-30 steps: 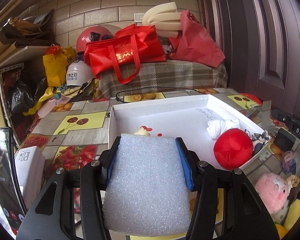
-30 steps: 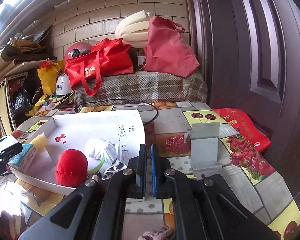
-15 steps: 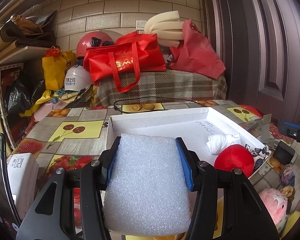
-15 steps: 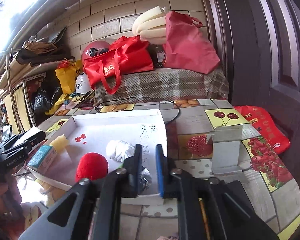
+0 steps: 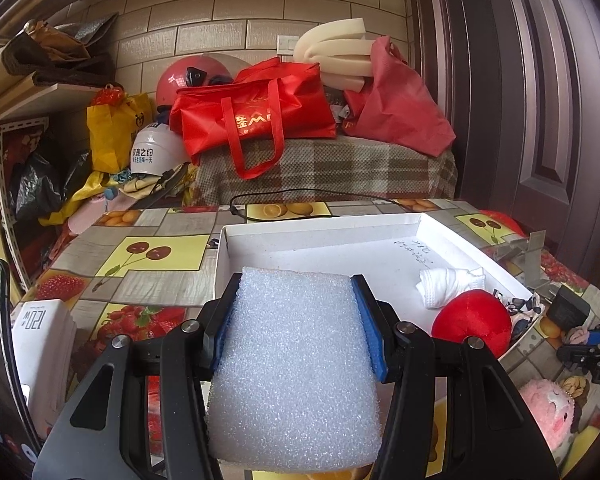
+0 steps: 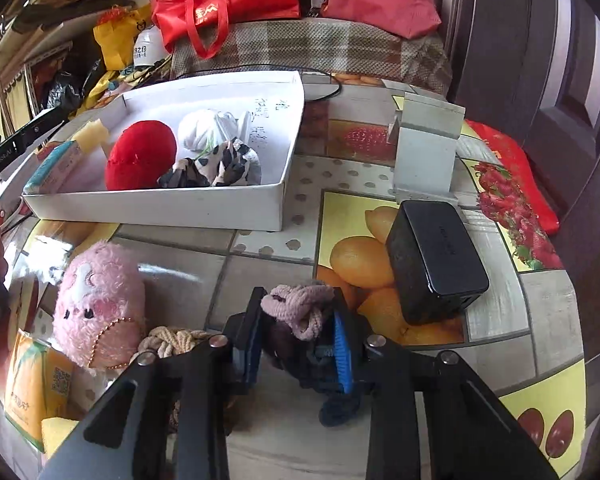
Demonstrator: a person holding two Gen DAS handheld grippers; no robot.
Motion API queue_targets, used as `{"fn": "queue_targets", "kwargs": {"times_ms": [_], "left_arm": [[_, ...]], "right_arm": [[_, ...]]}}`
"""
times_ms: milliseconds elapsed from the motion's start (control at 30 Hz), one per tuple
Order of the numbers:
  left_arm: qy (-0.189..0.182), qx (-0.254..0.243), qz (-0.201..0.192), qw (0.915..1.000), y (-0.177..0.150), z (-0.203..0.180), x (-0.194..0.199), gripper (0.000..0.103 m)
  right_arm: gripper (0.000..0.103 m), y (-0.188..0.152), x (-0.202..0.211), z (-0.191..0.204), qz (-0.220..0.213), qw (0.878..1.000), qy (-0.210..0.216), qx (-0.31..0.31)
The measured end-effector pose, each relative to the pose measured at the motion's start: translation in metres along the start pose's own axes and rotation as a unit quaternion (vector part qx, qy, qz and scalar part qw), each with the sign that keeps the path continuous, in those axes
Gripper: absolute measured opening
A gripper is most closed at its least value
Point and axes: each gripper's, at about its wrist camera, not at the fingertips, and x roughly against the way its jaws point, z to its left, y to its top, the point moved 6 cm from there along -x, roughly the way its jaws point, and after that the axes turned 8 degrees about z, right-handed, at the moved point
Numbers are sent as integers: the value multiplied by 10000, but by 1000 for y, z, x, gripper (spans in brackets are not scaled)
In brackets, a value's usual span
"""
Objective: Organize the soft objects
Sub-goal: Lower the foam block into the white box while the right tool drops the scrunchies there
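Left gripper (image 5: 296, 300): black plastic frame, two angular arms with slotted cut-outs, silver round screws at the joints. Fingers (image 5: 366, 320) lined with ribbed blue pads on the inner faces.

Right gripper (image 6: 296, 328): same black build, silver screws at 9 and 3 o'clock of the finger bases. Blue ribbed pad plain on the finger (image 6: 340, 344) at 3 o'clock; the other finger's inner face looks dark, pad colour hard to tell.

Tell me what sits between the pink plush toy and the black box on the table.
In the right wrist view, the right hand-held gripper around a pink knitted scrunchie sits between pink plush toy and black box.
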Motion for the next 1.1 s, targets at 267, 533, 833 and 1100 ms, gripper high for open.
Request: {"fn": "queue_targets", "kwargs": {"times_ms": [267,533,833,1100], "left_arm": [[26,85,17,10000,7,1,-11,52],[-267,495,261,9981,5,15,-22,52],[-504,752,334,9953,4,22,-25,52],[-479,745,126,9960,7,23,-16,80]], "right_arm": [[24,67,43,20,-930,9955,177,-16],[25,140,-6,51,-536,9961,571,-416],[40,146,-34,61,-542,9948,587,-624],[86,146,-1,45,-1130,9860,752,-973]]}}
